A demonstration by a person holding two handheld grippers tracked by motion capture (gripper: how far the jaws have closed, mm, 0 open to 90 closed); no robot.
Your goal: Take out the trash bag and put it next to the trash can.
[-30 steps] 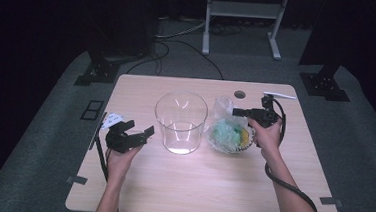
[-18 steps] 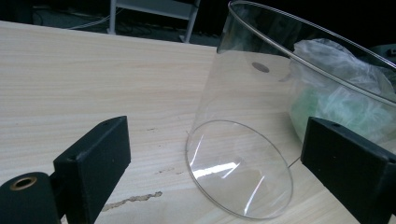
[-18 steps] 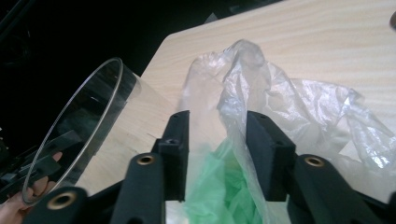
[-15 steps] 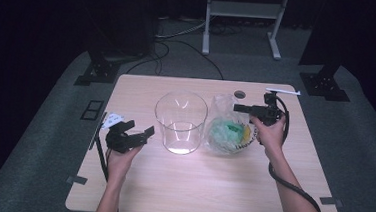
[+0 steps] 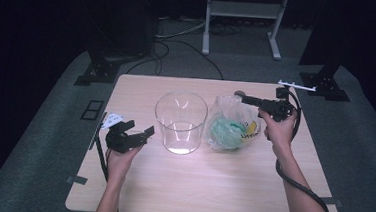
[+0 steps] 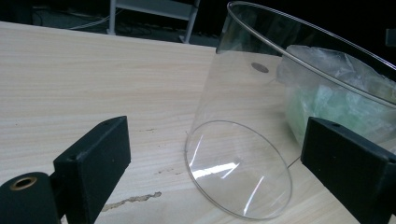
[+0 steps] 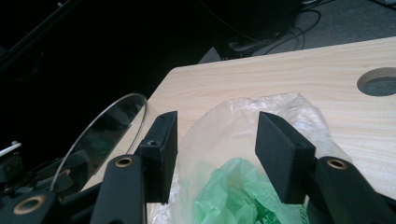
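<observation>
i see the glass cylinder standing mid-surface, the plastic bag just beside it toward the right edge, and a round hole near the far edge behind the bag.

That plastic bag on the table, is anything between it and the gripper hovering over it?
Nothing visible. The right gripper has just been opening its jaws and sits directly above the plastic bag, which shows in the gap between them. The glass jar stands off to one side.
</observation>
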